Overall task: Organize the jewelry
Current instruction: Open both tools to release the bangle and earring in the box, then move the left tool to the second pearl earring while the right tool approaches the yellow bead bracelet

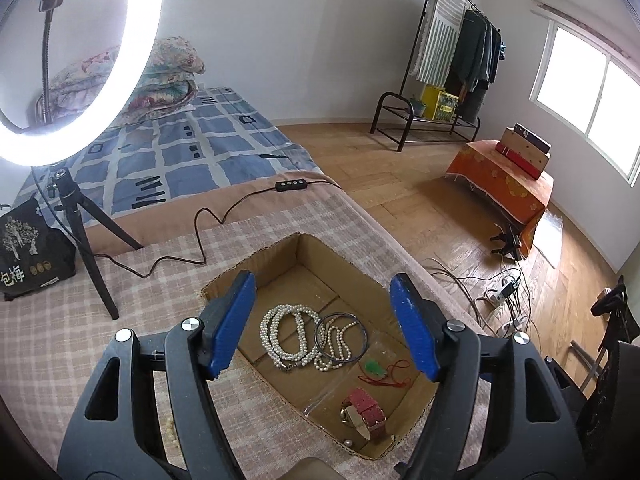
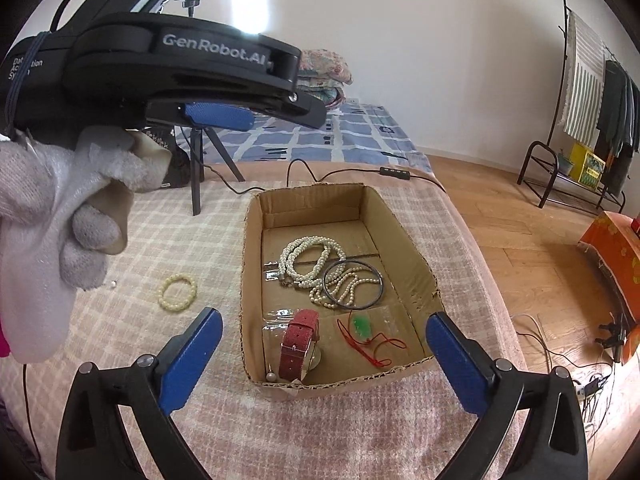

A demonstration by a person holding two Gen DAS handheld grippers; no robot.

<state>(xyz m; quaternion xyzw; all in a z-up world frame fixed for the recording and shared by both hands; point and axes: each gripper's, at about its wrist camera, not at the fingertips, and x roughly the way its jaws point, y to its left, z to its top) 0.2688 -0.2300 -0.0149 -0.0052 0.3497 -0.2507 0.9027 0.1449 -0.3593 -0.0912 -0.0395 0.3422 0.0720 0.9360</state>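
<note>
Cardboard box (image 2: 256, 280) sat open on the checked blanket (image 2: 120, 320), which seemed to cover a bed, so no tabletop here. Inside the box: pearl necklace (image 2: 308, 260) toward 12 o'clock, a dark bangle (image 2: 352, 284) overlapping a second, finer strand of pearls near centre, a red-strapped watch (image 2: 298, 344) at 7 o'clock, and a green pendant on red cord (image 2: 362, 326) lying on a clear plastic bag at 5 o'clock. A small bead lay by the watch at the near wall.

One cream bead bracelet (image 2: 178, 292) lay outside the box on the blanket, at 9 o'clock from it, apart from the wall. Judged the only piece left to bring in.

Left tongs (image 1: 324, 320) hung above the box, spread wide, nothing between them. Right tongs (image 2: 324, 344) likewise spread and empty, framing the near end of the box. Gloved hand (image 2: 60, 216) on the left tool visible at 9 o'clock in the right view.

Risks, as judged: the bracelet lay flat on soft blanket, so a closing pinch could snag fabric or roll the beads out. A low pass over the box wall could knock or shift the light cardboard. Dropping it onto the pearls and bangle could tangle the strands. The lamp cable (image 2: 344, 176) ran just beyond the far wall.
</note>
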